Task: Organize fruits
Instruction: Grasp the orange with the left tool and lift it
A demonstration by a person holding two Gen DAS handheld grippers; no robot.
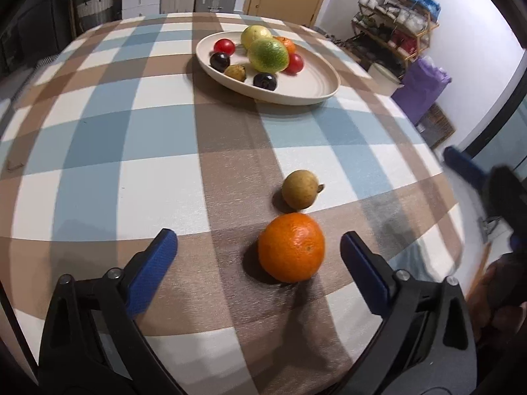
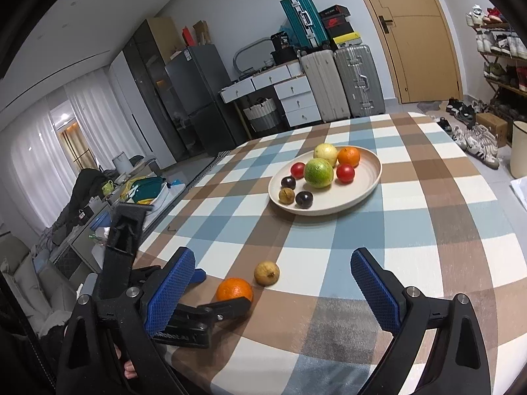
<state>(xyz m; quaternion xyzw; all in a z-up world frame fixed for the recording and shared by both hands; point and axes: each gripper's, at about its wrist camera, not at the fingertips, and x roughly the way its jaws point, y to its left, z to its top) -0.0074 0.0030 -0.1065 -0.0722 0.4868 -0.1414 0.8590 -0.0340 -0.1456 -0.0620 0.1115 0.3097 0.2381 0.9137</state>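
An orange (image 1: 291, 247) lies on the checked tablecloth, with a small brown-yellow fruit (image 1: 300, 189) just beyond it. My left gripper (image 1: 258, 251) is open, its blue pads on either side of the orange, not touching it. A cream plate (image 1: 316, 89) farther back holds several fruits: a green one (image 1: 268, 55), a yellow one, an orange, two red and two dark ones. My right gripper (image 2: 273, 276) is open and empty, held above the table's near edge. In the right wrist view the orange (image 2: 234, 289), brown fruit (image 2: 266, 273) and plate (image 2: 362, 191) also show.
The table (image 1: 131, 131) has a blue, brown and white checked cloth. Its right edge drops to the floor near a shoe rack (image 1: 395, 29) and a purple bag (image 1: 423, 89). Suitcases (image 2: 342, 82), drawers and a fridge stand behind the table.
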